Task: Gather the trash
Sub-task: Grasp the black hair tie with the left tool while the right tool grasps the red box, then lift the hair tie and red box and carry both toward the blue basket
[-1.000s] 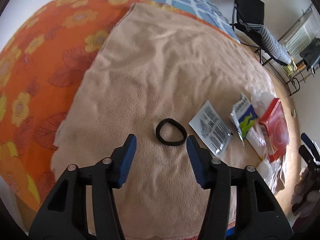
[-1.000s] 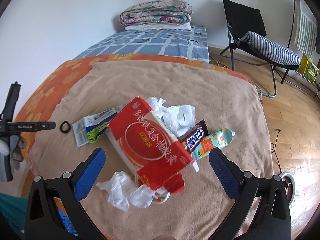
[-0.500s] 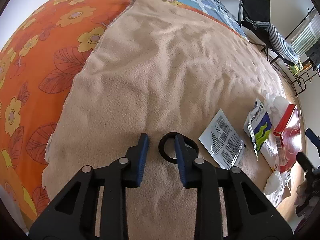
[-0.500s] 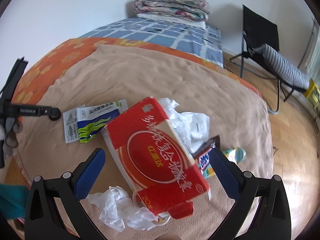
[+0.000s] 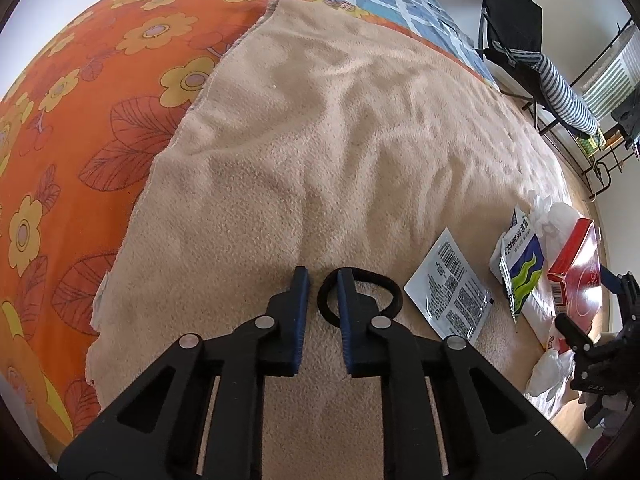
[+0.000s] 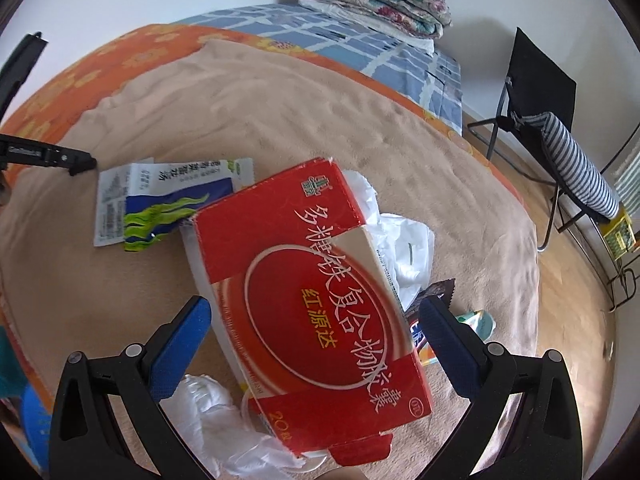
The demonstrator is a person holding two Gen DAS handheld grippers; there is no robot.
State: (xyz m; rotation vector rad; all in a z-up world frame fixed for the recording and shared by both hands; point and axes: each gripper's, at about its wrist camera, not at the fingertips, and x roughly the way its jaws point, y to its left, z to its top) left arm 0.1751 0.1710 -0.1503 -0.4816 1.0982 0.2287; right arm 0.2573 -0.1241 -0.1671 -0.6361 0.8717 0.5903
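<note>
Bedroom; tan fleece blanket (image 5: 320, 152) spread over an orange floral sheet (image 5: 80, 120) on the bed, folding chair at the far wall.

Left wrist view: left gripper (image 5: 322, 292) pitched steeply down at the blanket. Its jaws have just been closing and now stand nearly together, with a narrow gap. Black hair tie (image 5: 390, 286) lies flat at the tips; its near arc runs between the pads, the right-side finger planted inside the loop. Cannot tell whether the pads actually press the band. Silver sachet (image 5: 448, 300) just beside it, green-and-blue packet (image 5: 520, 264) further right.

Right wrist view: right gripper (image 6: 316, 328) with jaws wide apart, straddling the red carton (image 6: 320, 300) without touching it. Crumpled white plastic (image 6: 224, 412) beneath and behind, candy wrapper (image 6: 436, 292) beside the right finger.

Risks (judgement): thin band may slip out on lift if only grazed, or fleece gets pinched along with it. Carton looks wide and flimsy; closing across it could crush it or skew it off the pile.
</note>
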